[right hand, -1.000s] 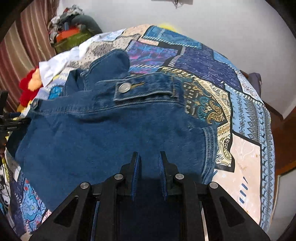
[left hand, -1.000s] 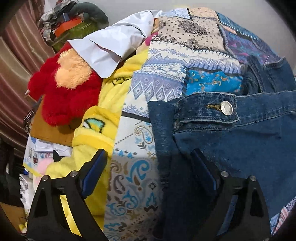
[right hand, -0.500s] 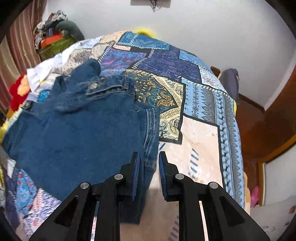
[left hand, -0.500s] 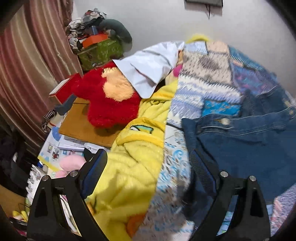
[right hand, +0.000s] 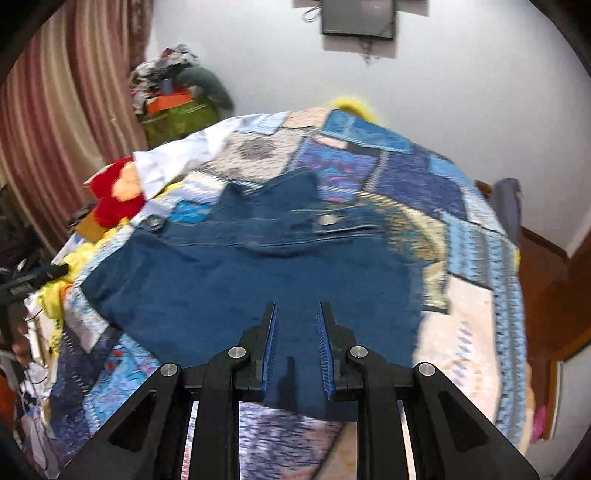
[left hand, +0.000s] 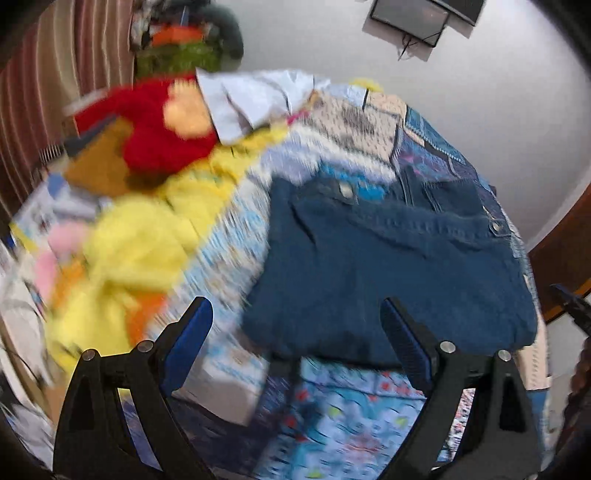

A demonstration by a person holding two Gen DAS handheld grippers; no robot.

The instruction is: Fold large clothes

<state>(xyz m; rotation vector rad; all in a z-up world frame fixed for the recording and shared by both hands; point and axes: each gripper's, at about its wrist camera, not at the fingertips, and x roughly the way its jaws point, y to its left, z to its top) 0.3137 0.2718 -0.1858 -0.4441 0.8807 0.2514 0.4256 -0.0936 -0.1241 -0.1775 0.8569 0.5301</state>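
Observation:
A dark blue denim garment point(left hand: 388, 266) lies folded flat on the patterned bedspread point(left hand: 351, 417), with metal buttons at its far corners. It also shows in the right wrist view point(right hand: 258, 280). My left gripper point(left hand: 295, 325) is wide open and empty, above the garment's near left edge. My right gripper point(right hand: 297, 336) is narrowly parted and holds nothing, above the garment's near edge. Both views are motion-blurred.
A yellow blanket point(left hand: 136, 236), a red plush toy point(left hand: 155, 136) and a white cloth point(left hand: 251, 96) lie at the bed's left side. Striped curtains point(right hand: 55, 129) hang left. A cluttered pile point(right hand: 173, 99) sits in the far corner. A dark screen point(right hand: 356, 18) hangs on the wall.
Both grippers have pulled back and up from the garment. The view now takes in the whole folded garment and the wall. The right gripper's jaws have parted slightly.

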